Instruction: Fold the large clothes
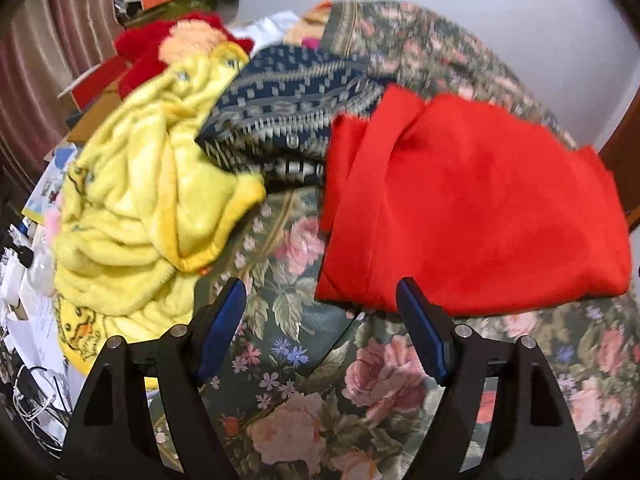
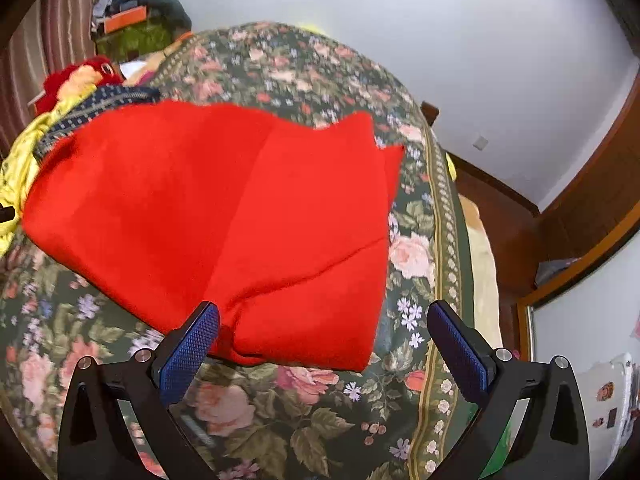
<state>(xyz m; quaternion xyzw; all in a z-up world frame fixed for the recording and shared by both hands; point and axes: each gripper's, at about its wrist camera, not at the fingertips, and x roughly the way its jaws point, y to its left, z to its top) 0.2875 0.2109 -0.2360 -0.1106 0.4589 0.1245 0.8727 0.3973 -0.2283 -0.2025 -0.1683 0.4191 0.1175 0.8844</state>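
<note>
A folded red garment (image 1: 472,208) (image 2: 224,216) lies flat on the floral bedspread (image 1: 304,360) (image 2: 304,408). My left gripper (image 1: 320,282) hovers over the bedspread, just off the garment's near left corner. Its jaws stand open with nothing between them. My right gripper (image 2: 323,306) hangs over the garment's near edge with its jaws wide open. The red cloth lies below the gap, and the pads do not press on it. A crumpled yellow fleece (image 1: 140,208) (image 2: 16,168) and a navy patterned knit (image 1: 280,112) (image 2: 100,104) lie in a heap to the left of the red garment.
A red and orange plush thing (image 1: 176,44) (image 2: 76,76) lies beyond the heap. Papers, cables and boxes (image 1: 28,320) crowd the floor at the left. The bed's right edge (image 2: 444,240) drops to a wooden floor (image 2: 508,220), with a white wall (image 2: 440,40) behind.
</note>
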